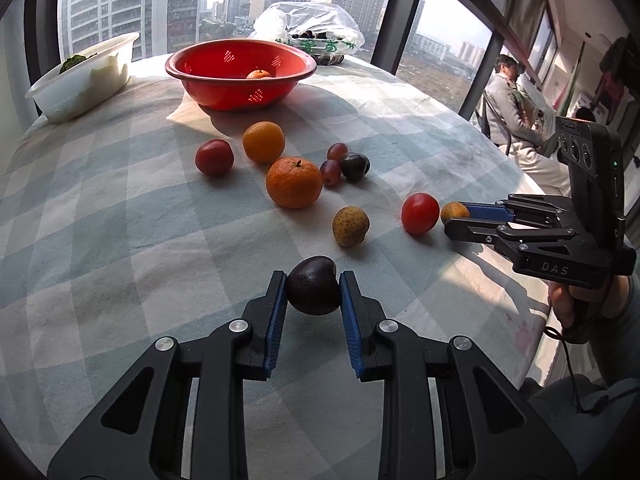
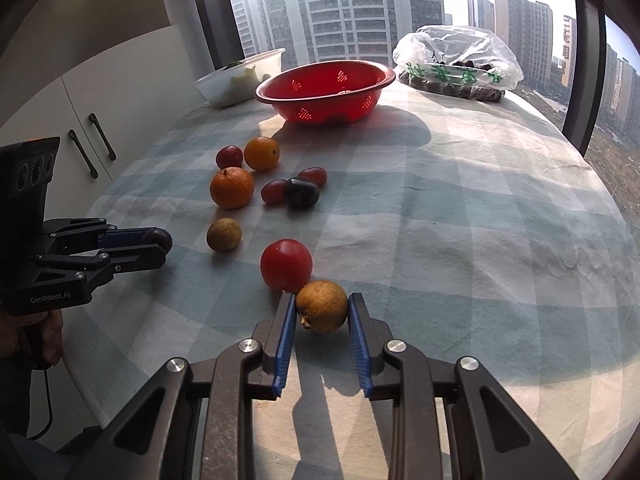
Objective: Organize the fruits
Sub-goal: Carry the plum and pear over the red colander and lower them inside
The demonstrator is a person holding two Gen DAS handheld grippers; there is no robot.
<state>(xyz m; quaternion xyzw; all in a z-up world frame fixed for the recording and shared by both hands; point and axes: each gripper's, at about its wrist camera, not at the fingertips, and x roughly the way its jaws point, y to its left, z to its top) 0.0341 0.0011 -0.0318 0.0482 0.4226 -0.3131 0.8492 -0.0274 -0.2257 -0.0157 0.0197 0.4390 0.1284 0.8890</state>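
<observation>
So my left hand-held gripper [image 1: 313, 294] is clamped on a dark plum [image 1: 313, 290], blue pads tight on both sides of it, just above the checked cloth on the worktop [image 1: 120, 220]. My right hand-held gripper [image 2: 322, 312] is closed on a small yellow-brown fruit [image 2: 321, 305], maybe a loquat, hard to say from here. It sits right against a red tomato [image 2: 286, 265], touching it I think.

The rest of the fruit is loose in the middle of the cloth: a big mandarin [image 1: 294, 183], a smooth orange [image 1: 263, 141] behind it, a reddish plum [image 1: 214, 157] off to the left, two red grapes [image 1: 334, 162] next to another dark plum [image 1: 354, 165], and one more yellow-brown fruit [image 1: 350, 226] closer to me.

The red colander bowl [image 1: 208, 64] is at the far end near the window with one mandarin [image 1: 258, 75] in it. A white tub [image 1: 104, 64] is on its left, a plastic bag [image 1: 320, 24] behind.
</observation>
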